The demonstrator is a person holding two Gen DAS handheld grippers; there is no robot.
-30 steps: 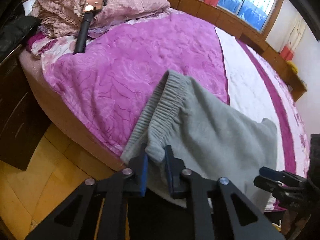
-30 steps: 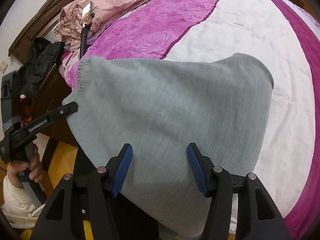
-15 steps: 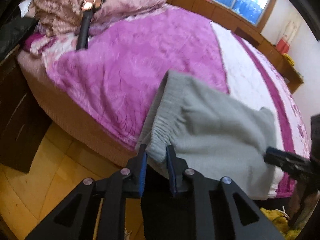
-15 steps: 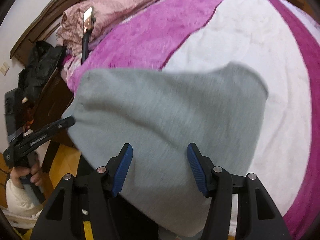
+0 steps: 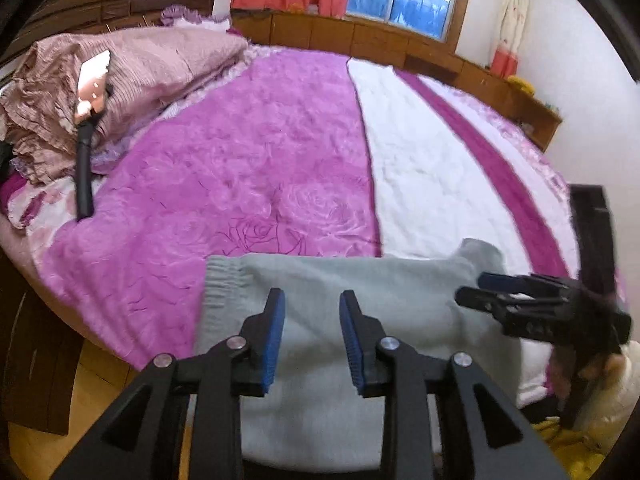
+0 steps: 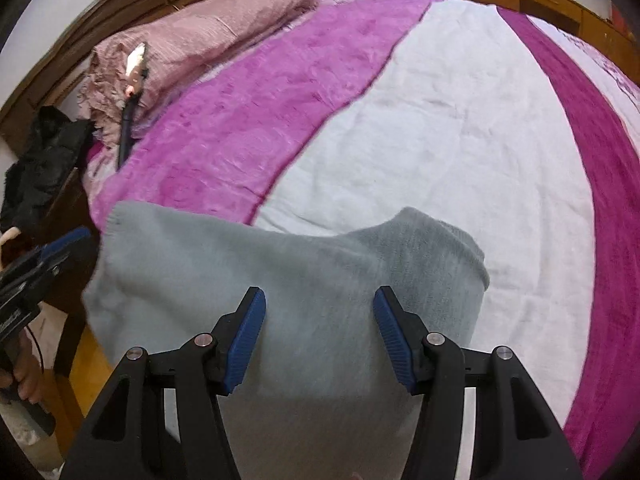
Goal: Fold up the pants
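Note:
The grey pants (image 5: 360,292) lie folded on the near edge of the bed, elastic waistband (image 5: 218,280) at the left, and hang over the edge. They also show in the right wrist view (image 6: 304,280). My left gripper (image 5: 311,336) is open and empty just above the pants. My right gripper (image 6: 319,328) is open and empty over the pants; it shows at the right of the left wrist view (image 5: 480,292). The left gripper shows at the left edge of the right wrist view (image 6: 60,244).
The bed has a magenta and white blanket (image 5: 260,168). A pink quilt (image 5: 160,64) and a phone on a black stand (image 5: 86,152) sit at the head. A dark cabinet (image 5: 32,360) stands left of the bed, with wood floor below. Black clothing (image 6: 40,160) lies on it.
My left gripper has let go of the waistband and opened. The pants dropped from a raised hold to lie flat on the bed edge. Both grippers pulled back slightly.

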